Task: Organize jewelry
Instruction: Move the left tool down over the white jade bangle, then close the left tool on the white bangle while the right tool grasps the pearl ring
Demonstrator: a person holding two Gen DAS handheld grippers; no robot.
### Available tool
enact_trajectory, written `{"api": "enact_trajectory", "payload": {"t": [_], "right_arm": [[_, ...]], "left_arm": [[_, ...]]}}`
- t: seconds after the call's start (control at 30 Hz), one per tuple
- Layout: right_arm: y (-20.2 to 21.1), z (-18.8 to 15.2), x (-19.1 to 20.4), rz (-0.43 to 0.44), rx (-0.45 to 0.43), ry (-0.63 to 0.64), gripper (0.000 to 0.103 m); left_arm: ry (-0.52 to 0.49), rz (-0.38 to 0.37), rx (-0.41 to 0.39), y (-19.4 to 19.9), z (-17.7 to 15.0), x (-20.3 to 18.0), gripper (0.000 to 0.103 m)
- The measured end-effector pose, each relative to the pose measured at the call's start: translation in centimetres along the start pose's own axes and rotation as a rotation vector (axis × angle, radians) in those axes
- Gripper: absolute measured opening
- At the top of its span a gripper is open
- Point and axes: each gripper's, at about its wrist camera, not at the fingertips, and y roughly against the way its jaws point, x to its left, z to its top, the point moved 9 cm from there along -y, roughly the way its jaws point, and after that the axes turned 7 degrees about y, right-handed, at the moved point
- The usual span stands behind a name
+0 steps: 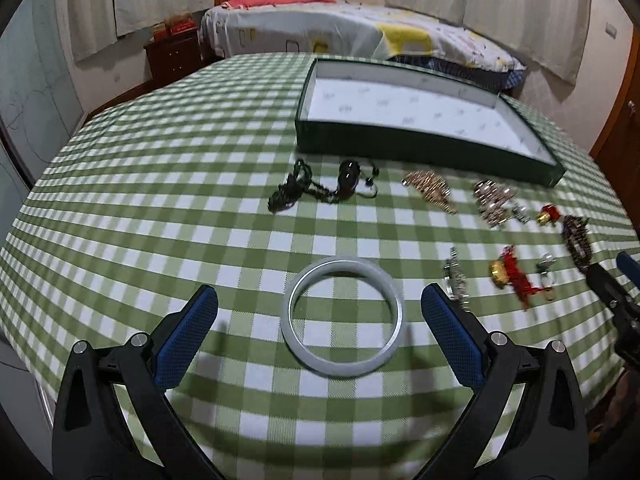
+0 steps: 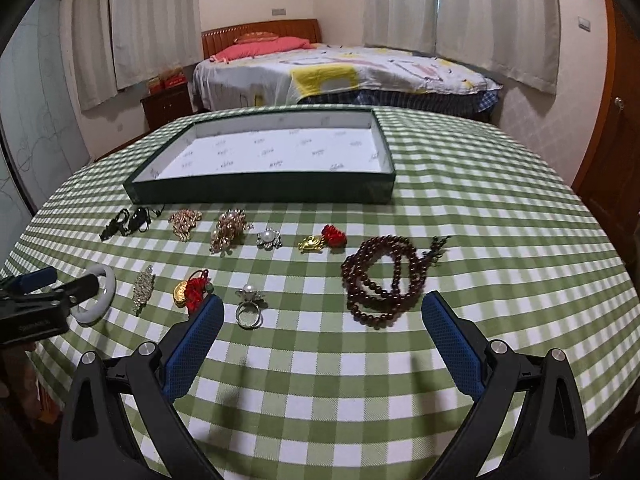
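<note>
A: Bangle (image 1: 343, 317) lies flat on the green checked tablecloth (image 1: 160, 200), between the spread fingers of the left gripper (image 1: 320, 308), which hovers low over it, touching neither pad.

B: And the right gripper (image 2: 323, 316)?

A: Also spread wide and empty, angled down at the cloth. The pearl ring (image 2: 249, 307) sits just inside its left finger; the dark bead necklace (image 2: 382, 276) lies near its right one.

B: The tray (image 2: 260, 194)?

A: Beyond the jewelry rows, holding nothing.
</note>
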Motion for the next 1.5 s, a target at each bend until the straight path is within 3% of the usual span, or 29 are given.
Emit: {"api": "enact_trajectory", "payload": {"t": [0.2, 0.27, 0.3, 0.37, 0.6, 0.8, 0.87, 0.9, 1.27, 1.33, 1.4, 1.5], "right_arm": [[-1.0, 0.2, 1.2, 0.025, 0.021, 0.018, 0.092], [-1.5, 0.2, 1.7, 0.039, 0.035, 0.033, 0.070], [-1.8, 0.2, 1.9, 0.045, 0.045, 0.037, 0.066], [-2.4, 0.1, 2.2, 0.055, 0.062, 0.040, 0.063], [-3.5, 0.4, 3.6, 0.059, 0.081, 0.078, 0.055], [-4.0, 0.0, 3.8, 0.070, 0.103, 0.086, 0.039], [-3.8, -0.2, 3.9, 0.079, 0.103, 0.088, 0.025], [-3.7, -0.2, 3.9, 0.082, 0.104, 0.089, 0.024], [-3.0, -1.0, 2.9, 0.096, 0.110, 0.057, 0.022], [-2.9, -1.0, 2.7, 0.098, 0.110, 0.052, 0.022], [-2.9, -1.1, 2.6, 0.101, 0.110, 0.045, 0.022], [-2.9, -1.0, 2.7, 0.102, 0.110, 0.043, 0.022]], "left_arm": [[-0.028, 0.017, -0.008, -1.1, -0.1, -0.2, 0.099], [-0.034, 0.013, -0.014, -1.1, 0.0, -0.3, 0.097], [-0.031, 0.006, -0.015, -1.1, 0.0, -0.3, 0.093], [-0.025, -0.011, -0.014, -1.1, 0.0, -0.4, 0.088], [-0.025, -0.029, -0.028, -0.4, 0.1, -0.8, 0.088], [-0.018, -0.040, -0.015, -0.4, -0.2, -0.9, 0.089], [-0.016, -0.038, -0.003, -0.7, -0.3, -0.9, 0.090], [-0.018, -0.037, 0.003, -0.9, -0.4, -0.9, 0.090], [-0.055, -0.024, 0.005, -1.5, -0.7, -1.0, 0.093], [-0.057, -0.029, -0.002, -1.4, -0.7, -1.0, 0.089], [-0.063, -0.041, -0.014, -1.1, -0.7, -1.1, 0.076], [-0.077, -0.055, -0.026, -0.9, -0.7, -1.2, 0.069]]}}
